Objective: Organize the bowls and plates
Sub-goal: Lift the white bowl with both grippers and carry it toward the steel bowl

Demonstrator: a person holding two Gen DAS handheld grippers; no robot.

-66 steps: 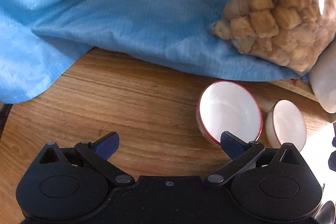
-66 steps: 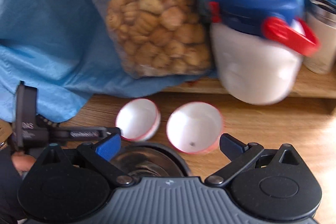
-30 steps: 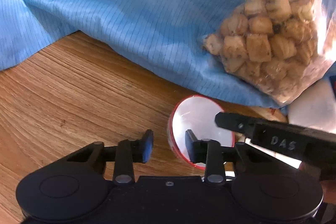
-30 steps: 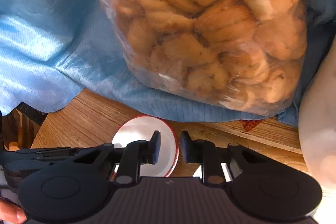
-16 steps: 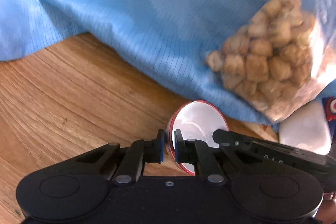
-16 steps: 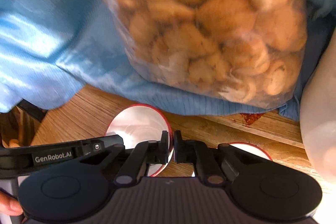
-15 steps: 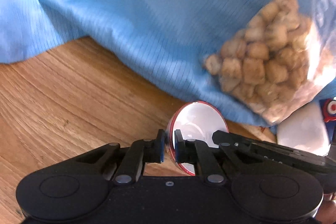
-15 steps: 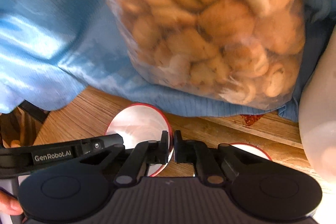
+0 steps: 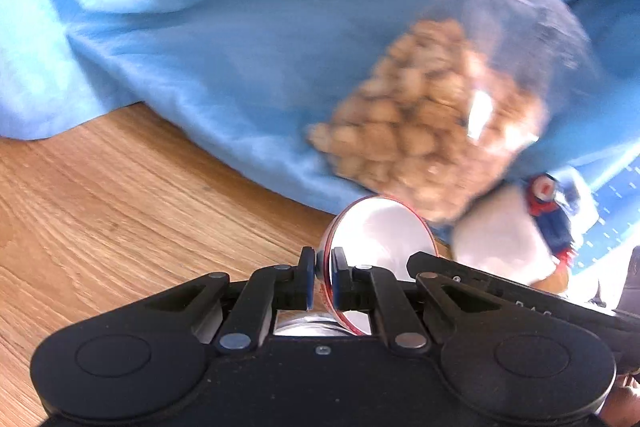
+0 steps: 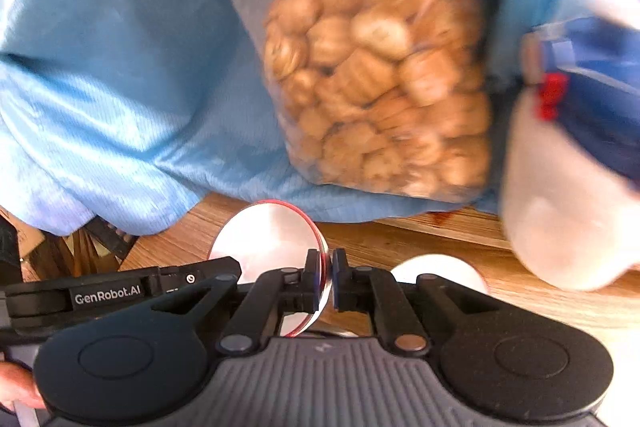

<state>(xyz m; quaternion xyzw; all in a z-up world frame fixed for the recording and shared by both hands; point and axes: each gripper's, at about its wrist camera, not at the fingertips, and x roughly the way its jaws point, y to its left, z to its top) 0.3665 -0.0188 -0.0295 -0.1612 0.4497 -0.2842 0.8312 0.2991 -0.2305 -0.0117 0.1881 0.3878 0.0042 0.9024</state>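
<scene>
A small white bowl with a red rim (image 9: 380, 239) is held tilted above the wooden table. My left gripper (image 9: 320, 281) is shut on its left rim. My right gripper (image 10: 326, 277) is shut on the right rim of the same bowl (image 10: 268, 239). Each gripper's black body shows in the other's view. A second white bowl (image 10: 438, 269) sits on the table just behind my right gripper, partly hidden. A metal object (image 9: 308, 325) shows below the held bowl.
A blue cloth (image 9: 200, 27) covers the back. A clear bag of biscuits (image 10: 380, 79) leans on it. A white bottle with a blue and red cap (image 10: 568, 147) stands to the right. Bare wood table (image 9: 100, 195) lies to the left.
Both grippers closed on the red-rimmed bowl's opposite rims and lifted it. The views have pulled back and up from the cloth and bag.
</scene>
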